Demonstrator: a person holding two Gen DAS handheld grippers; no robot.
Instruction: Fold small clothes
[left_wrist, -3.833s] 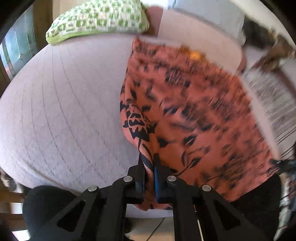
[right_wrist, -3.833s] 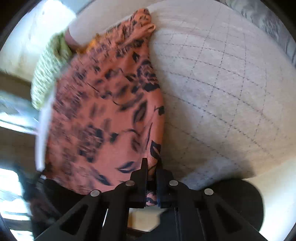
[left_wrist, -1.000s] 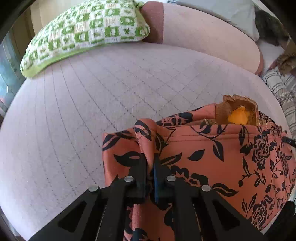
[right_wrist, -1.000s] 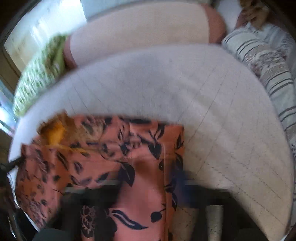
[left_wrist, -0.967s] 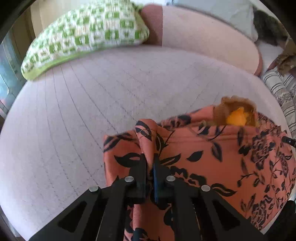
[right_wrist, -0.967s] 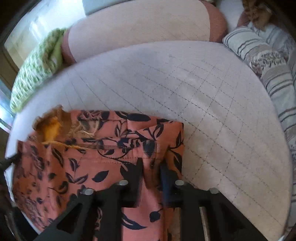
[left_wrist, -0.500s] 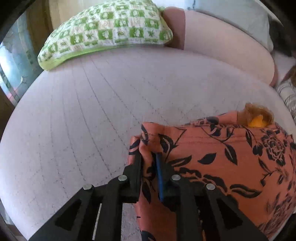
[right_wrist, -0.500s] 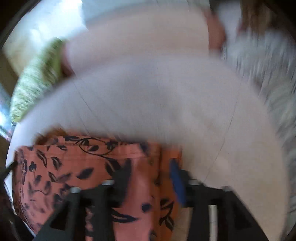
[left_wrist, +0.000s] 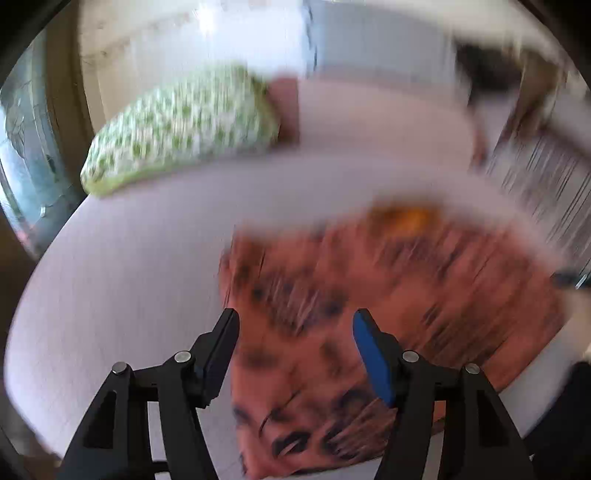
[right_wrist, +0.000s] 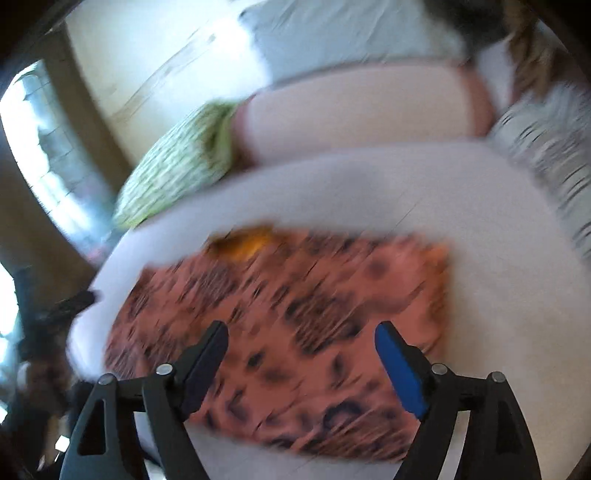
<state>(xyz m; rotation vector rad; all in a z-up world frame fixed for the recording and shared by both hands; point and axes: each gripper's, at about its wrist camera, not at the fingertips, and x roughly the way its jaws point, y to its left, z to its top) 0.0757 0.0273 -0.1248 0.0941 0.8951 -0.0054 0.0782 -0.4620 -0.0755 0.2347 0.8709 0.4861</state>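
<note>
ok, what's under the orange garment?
The garment lies on the pale quilted bed, which shows all round it. An orange-yellow patch peeks out at its far edge; anything else beneath is covered.

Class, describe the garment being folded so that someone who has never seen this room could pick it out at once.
Start at the wide pale quilted cushion that fills both views. On its near part lies the garment, a flat folded rectangle. Unlike the green-and-white checked pillow and the striped cushion at the far edges, it is salmon-orange with a dark floral print.
</note>
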